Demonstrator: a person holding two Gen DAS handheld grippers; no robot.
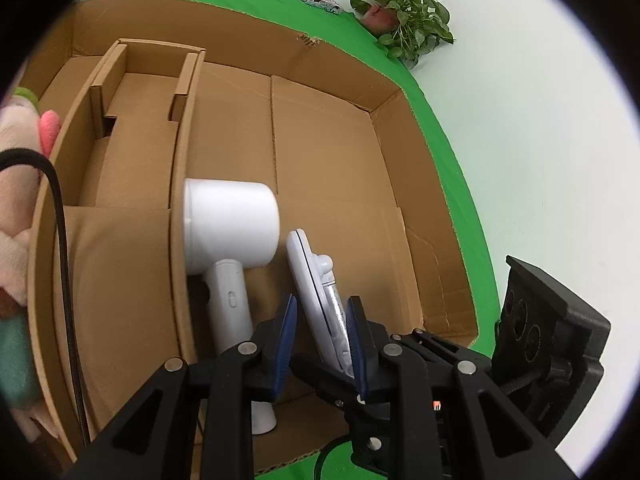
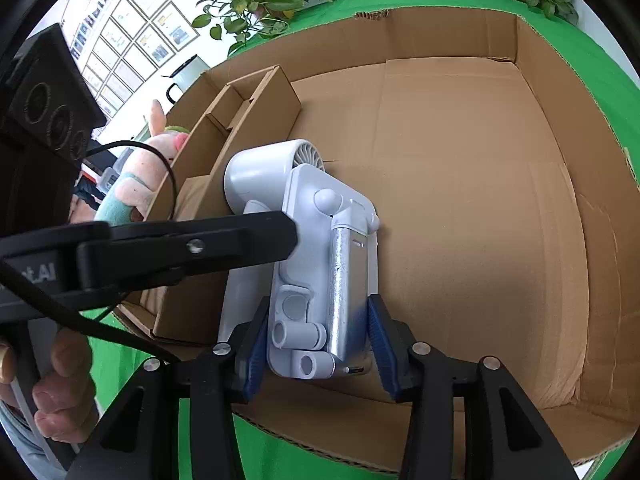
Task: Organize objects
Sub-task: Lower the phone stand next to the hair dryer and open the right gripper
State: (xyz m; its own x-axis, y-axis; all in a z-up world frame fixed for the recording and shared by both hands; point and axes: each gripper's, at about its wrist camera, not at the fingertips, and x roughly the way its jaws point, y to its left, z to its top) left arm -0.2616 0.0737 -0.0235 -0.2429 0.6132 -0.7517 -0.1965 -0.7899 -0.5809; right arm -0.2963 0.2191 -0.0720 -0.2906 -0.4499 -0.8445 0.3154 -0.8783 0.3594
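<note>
White plastic on brown cardboard: a folding handheld fan (image 2: pixel 320 264) is being lowered into the open cardboard box (image 2: pixel 460 208), just beside a white hair dryer (image 1: pixel 230 226) that lies against the cardboard divider (image 1: pixel 178 200). In the left wrist view the fan is seen edge-on and tilted, and it is pinched by the left gripper (image 1: pixel 320 344) at a narrow setting, both blue pads seemingly pressed on its thin body. In the right wrist view the right gripper (image 2: pixel 316 344) is set around the fan's lower end; its jaws are moderately open, and a sliver of gap seems to remain at each pad, so no firm grip is read there.

Judged from this, the step in hand is the setting down of the fan on the box floor. It would be done well if the fan were laid flat, parallel to the hair dryer, so neither is knocked. The left hold is best kept until the fan is borne by the cardboard. A plush toy (image 2: pixel 140 188) is seen outside the box wall, on the green-covered desk (image 1: pixel 440 128), with potted plants (image 1: pixel 404 16) well beyond
</note>
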